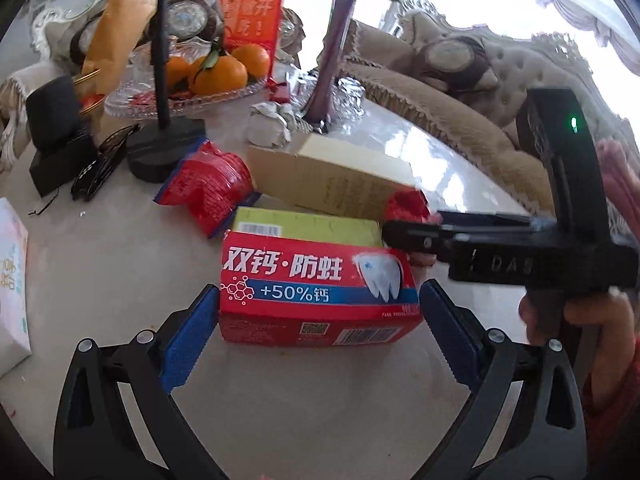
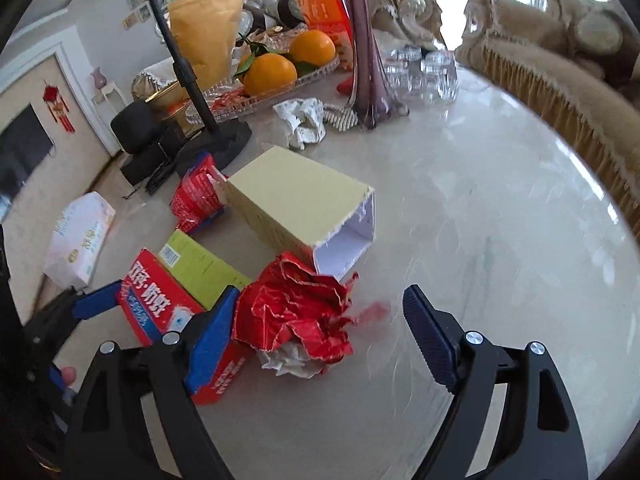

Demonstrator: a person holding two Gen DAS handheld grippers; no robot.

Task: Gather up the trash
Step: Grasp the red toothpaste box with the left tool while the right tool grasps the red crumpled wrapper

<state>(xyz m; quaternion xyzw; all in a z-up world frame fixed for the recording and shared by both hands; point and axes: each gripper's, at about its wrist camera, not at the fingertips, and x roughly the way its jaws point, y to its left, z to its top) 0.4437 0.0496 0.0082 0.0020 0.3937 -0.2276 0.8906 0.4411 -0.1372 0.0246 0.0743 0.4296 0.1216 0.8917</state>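
My left gripper clamped on the red toothpaste box on the marble table, my right gripper spread wide around crumpled red wrapper, left pad touching it, right pad apart

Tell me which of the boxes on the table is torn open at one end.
The pale yellow box lying on its side: its ragged open end shows a white inside. The red toothpaste box and green box look closed.

toothpaste box: red, blue band | crumpled wrapper: red | carton: pale yellow
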